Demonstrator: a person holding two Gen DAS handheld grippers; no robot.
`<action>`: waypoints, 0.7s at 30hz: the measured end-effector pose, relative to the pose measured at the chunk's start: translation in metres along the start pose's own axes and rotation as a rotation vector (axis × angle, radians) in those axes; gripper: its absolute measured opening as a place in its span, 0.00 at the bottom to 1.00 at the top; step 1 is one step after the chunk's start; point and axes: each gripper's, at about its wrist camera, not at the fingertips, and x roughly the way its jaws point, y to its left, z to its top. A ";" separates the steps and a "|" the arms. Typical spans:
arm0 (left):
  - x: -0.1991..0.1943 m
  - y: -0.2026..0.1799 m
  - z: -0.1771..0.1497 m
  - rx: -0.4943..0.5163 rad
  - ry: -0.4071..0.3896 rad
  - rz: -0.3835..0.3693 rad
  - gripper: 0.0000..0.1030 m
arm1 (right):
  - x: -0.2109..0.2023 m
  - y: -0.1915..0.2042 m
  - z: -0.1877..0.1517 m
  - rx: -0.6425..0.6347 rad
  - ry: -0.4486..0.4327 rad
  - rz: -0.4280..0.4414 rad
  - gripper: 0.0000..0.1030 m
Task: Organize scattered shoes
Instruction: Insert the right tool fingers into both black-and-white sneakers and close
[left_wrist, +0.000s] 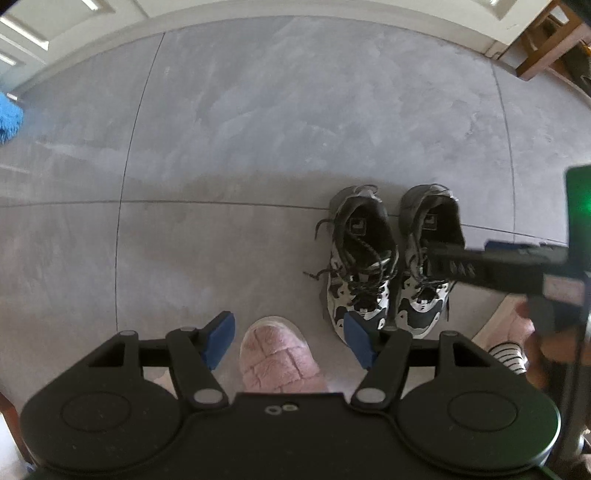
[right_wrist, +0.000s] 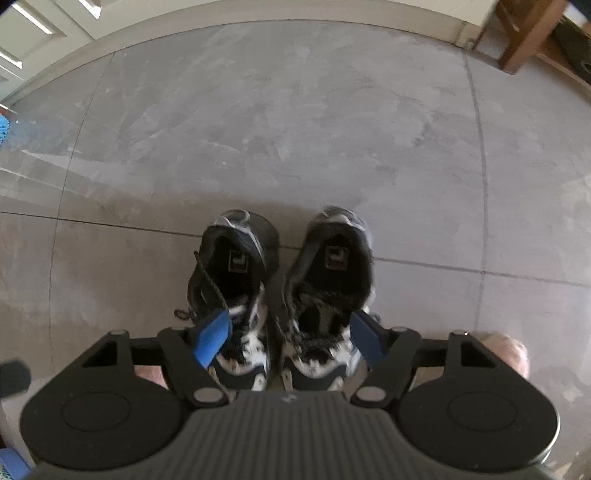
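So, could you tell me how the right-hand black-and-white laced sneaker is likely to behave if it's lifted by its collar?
The right-hand black-and-white laced sneaker has a chunky sole, so it probably stays stiff and hangs toe-down. Its soft padded collar may squash under the jaws. The loose black laces will likely dangle and could snag the neighbouring sneaker.

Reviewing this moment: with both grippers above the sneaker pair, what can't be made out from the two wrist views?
- Toes of both sneakers: right wrist view, covered by the right gripper body.
- Right gripper's fingertips: left wrist view, its arm crosses the right-hand sneaker, motion-blurred.
- Pink slipper: left wrist view, heel hidden behind the left gripper.
- Blue fuzzy object: cut off by the left edge, unidentifiable.
- Wooden furniture: cut off at the top right corner.
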 end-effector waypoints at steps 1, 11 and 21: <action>0.003 0.001 0.000 -0.006 0.002 0.000 0.63 | 0.010 0.001 0.002 -0.002 -0.005 -0.003 0.74; 0.047 0.019 -0.006 -0.074 0.037 -0.006 0.63 | 0.080 0.010 0.001 -0.038 -0.062 -0.064 0.75; 0.065 0.029 -0.018 -0.084 0.071 -0.017 0.63 | 0.115 0.013 -0.003 -0.043 -0.072 -0.101 0.76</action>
